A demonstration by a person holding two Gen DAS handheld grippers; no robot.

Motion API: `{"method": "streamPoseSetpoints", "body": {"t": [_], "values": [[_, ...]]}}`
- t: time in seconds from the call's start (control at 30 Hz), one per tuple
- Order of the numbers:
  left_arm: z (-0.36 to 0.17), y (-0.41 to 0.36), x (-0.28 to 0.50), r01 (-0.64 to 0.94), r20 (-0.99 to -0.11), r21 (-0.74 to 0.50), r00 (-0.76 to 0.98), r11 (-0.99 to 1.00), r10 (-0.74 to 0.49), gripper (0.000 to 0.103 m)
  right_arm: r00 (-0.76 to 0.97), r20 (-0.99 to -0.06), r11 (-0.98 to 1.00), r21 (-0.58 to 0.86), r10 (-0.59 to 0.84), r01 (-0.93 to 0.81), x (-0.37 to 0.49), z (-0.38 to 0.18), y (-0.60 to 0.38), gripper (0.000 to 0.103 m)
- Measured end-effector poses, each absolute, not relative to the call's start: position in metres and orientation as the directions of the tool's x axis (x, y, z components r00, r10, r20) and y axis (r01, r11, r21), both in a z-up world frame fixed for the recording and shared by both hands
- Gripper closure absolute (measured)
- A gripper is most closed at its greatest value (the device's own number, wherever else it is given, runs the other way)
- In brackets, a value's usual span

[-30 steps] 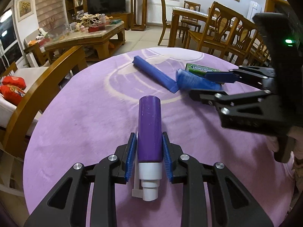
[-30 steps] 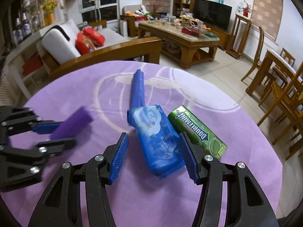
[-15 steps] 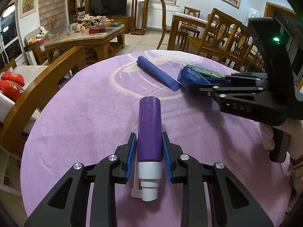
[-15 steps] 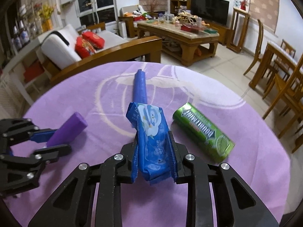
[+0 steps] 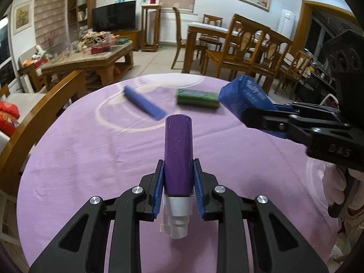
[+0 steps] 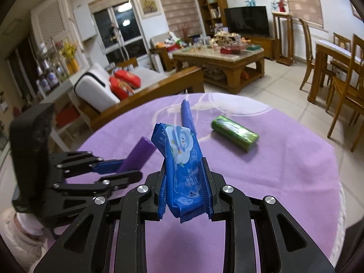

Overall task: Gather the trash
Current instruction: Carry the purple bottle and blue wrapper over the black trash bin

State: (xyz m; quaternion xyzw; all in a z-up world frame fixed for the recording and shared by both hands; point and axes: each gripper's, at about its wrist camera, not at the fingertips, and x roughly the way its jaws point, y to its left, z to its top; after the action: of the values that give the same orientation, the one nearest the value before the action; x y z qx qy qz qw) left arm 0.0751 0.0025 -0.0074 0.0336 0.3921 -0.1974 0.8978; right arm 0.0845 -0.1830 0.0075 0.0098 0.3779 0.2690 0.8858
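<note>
My left gripper (image 5: 178, 187) is shut on a purple bottle (image 5: 178, 152) with a white cap, held above the round purple table (image 5: 91, 154). My right gripper (image 6: 185, 185) is shut on a blue tissue pack (image 6: 182, 157) and holds it in the air; the pack also shows at the right of the left wrist view (image 5: 246, 96). A blue wrapped stick (image 5: 144, 102) and a green gum pack (image 5: 198, 97) lie on the far part of the table. In the right wrist view the stick (image 6: 186, 115) lies behind the tissue pack, the gum pack (image 6: 235, 133) to its right, and the purple bottle (image 6: 136, 154) at the left.
A wooden chair back (image 5: 45, 113) stands against the table's left edge. Beyond are a coffee table (image 5: 91, 61) with clutter, a sofa with red cushions (image 6: 122, 84), and a dining table with chairs (image 5: 245, 47).
My right gripper closed on the blue tissue pack and lifted it off the table. Both grippers have risen and tilted up. The left gripper kept hold of the purple bottle.
</note>
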Motion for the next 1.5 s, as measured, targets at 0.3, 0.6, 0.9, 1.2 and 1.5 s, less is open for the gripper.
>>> {"method": "streamPoseSetpoints", "body": {"t": [0.3,0.6,0.9,1.2,1.5], "values": [[0.005,-0.064,0.054,0.475,-0.698,-0.074,0.604,0.877,-0.386,0.078,0.657,-0.599,0.889,0.285,0.458,-0.359,0.027,0.032,-0.290,0.077],[0.017,-0.162,0.035,0.599,-0.683,-0.072,0.553,0.797,-0.477,0.078,0.745,-0.568,0.926,0.328,0.350,-0.185,-0.033,0.034,-0.418,0.077],[0.019,-0.265,0.023,0.718,-0.681,-0.092,0.460,0.690,-0.570,0.078,0.808,-0.543,0.934,0.355,0.227,-0.023,-0.090,0.032,-0.531,0.077],[-0.001,-0.335,0.013,0.776,-0.692,-0.133,0.372,0.616,-0.619,0.078,0.821,-0.556,0.926,0.365,0.133,0.098,-0.131,0.012,-0.617,0.077],[-0.025,-0.368,0.016,0.781,-0.736,-0.136,0.332,0.609,-0.590,0.078,0.799,-0.590,0.909,0.389,0.120,0.151,-0.135,-0.018,-0.646,0.077]]}}
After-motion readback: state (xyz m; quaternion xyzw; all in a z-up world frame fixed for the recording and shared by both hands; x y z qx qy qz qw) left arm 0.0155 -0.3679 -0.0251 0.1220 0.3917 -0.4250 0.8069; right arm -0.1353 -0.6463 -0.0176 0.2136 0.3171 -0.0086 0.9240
